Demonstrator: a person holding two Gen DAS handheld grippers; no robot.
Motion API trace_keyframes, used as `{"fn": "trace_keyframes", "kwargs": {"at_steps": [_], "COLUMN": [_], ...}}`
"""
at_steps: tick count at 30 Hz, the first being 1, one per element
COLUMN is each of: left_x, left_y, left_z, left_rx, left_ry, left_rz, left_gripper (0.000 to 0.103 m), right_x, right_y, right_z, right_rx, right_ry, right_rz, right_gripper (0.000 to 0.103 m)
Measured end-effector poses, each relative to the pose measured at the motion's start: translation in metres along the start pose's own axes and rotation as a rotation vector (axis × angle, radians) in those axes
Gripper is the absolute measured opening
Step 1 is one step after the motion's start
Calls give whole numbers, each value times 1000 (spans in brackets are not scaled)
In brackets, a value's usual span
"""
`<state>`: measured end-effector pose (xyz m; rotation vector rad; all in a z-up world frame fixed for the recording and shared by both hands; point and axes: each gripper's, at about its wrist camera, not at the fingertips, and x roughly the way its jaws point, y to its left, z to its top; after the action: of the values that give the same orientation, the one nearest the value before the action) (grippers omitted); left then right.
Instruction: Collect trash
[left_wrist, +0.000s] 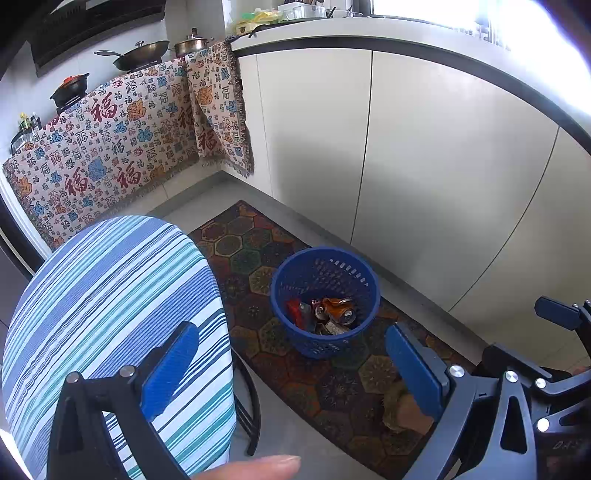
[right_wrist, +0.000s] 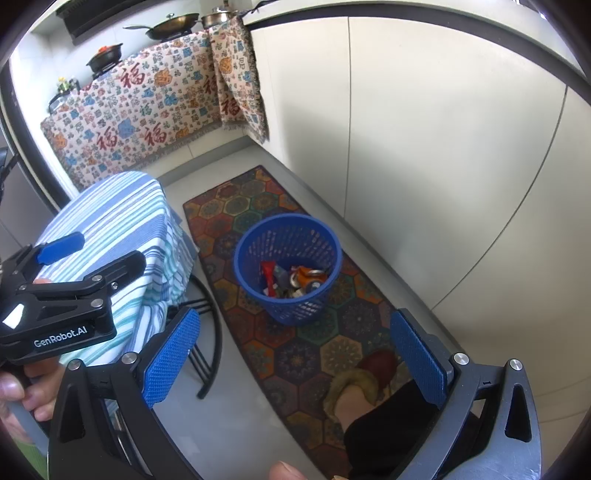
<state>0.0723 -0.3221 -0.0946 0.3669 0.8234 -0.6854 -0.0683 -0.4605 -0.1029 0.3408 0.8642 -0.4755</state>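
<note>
1. At the upper left of the left wrist view, a black clay pot (left_wrist: 70, 88), a wok (left_wrist: 140, 55) and a lidded steel pot (left_wrist: 192, 42) are seen standing in a row on a counter that is draped with a patterned cloth (left_wrist: 110, 147) hanging down to the grey floor.
2. At the lower left of the same view, a round surface covered with a striped cloth (left_wrist: 110, 314) is shown, with dark metal legs below it.
3. The left gripper (left_wrist: 291, 369) is seen with its jaws spread wide and nothing between them; its blue pads (left_wrist: 170, 369) frame the lower part of the picture, and a fingertip (left_wrist: 258, 469) is visible at the bottom edge.
4. Near the centre of both views, a blue mesh basket (left_wrist: 284, 291) is shown standing upright on a hexagon-patterned rug (left_wrist: 240, 254). Crushed cans and wrappers (left_wrist: 325, 314) lie in its bottom.
5. In the right wrist view, the right gripper (right_wrist: 295, 365) is likewise seen with its jaws held wide and empty, the basket (right_wrist: 243, 254) lying beyond them toward the middle of the frame.
6. At the lower centre-right of that view, a foot in a red, fur-trimmed slipper (right_wrist: 376, 369) is seen resting on the rug (right_wrist: 343, 317), near the right pad.
7. The right half of both views is filled by plain cream cabinet doors (left_wrist: 443, 166) under a dark-edged countertop (left_wrist: 332, 29).
</note>
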Motion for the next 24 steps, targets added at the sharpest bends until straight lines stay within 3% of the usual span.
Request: {"fn": "trace_keyframes", "kwargs": {"at_steps": [24], "left_x": [5], "left_y": [-7], "left_z": [0], "left_rx": [21], "left_ry": [-2], "left_rz": [-8], "left_gripper": [103], "right_x": [1], "right_y": [-7], "right_z": [0], "right_rx": [10], "right_ry": [8], "right_rz": [-3], "right_gripper": [103]}}
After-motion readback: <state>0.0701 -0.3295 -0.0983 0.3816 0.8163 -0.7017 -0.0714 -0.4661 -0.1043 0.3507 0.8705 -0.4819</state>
